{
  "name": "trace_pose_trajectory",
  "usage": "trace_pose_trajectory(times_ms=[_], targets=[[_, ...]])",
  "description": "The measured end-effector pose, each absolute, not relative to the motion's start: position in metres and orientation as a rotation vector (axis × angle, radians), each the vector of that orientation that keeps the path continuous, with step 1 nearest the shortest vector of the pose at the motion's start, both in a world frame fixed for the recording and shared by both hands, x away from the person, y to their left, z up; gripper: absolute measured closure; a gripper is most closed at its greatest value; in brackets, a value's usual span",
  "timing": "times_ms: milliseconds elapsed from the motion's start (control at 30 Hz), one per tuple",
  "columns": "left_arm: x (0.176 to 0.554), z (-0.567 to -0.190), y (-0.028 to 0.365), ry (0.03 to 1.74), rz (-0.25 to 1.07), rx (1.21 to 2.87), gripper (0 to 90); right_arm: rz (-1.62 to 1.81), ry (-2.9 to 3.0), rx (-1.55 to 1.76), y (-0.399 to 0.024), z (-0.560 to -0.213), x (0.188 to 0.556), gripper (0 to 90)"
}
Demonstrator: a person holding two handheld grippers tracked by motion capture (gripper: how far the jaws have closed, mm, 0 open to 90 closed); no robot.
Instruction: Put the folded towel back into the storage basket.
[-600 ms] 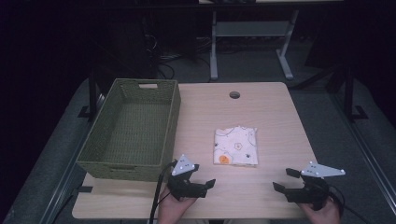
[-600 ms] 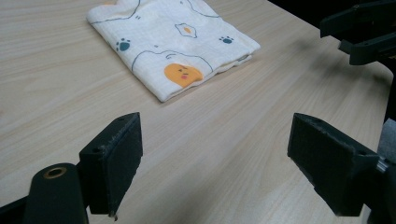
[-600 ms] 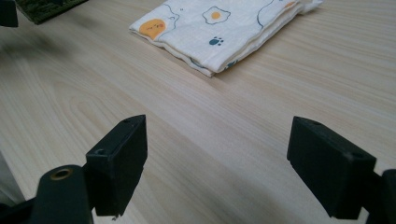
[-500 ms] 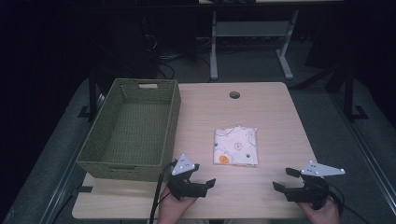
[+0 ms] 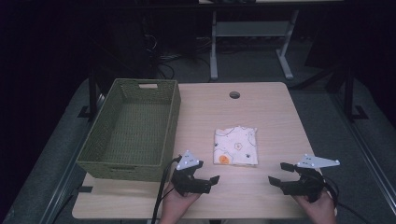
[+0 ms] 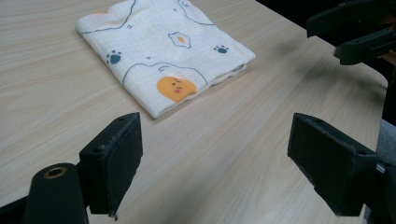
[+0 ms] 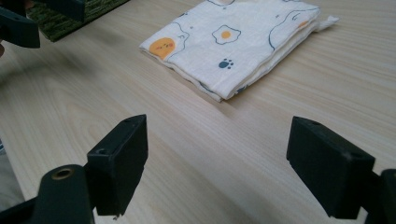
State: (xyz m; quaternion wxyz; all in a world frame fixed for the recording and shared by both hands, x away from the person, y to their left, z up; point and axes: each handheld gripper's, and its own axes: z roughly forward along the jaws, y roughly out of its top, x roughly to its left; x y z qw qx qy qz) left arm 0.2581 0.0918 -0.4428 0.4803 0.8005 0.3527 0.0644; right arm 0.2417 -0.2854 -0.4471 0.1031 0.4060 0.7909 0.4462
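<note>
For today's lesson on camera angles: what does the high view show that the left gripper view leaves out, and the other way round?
High view alone: the whole green basket left of the cloth, the table's cable hole, and both hands.
Left gripper view alone: the cloth's print up close, an orange face, a fried egg and paw prints.
Both: the folded cloth lying flat on the table, and the open right gripper.

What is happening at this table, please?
A person sits at a wooden table with a two-jaw gripper in each hand. The left gripper and the right gripper both hover near the table's front edge with their jaws open and nothing between them. A folded white cloth, printed with fried eggs and paw marks, lies untouched between them and a little farther away. An empty green woven basket stands to the left.
</note>
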Motion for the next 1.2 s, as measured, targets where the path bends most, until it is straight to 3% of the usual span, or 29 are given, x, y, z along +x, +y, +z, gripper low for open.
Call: trace_pose_trajectory(times_ms=[1200], targets=[[0.292, -0.436, 0.060, 0.902, 0.049, 1.937, 18.2, 1.269, 2.444, 1.167, -0.267, -0.414, 0.303, 20.9]])
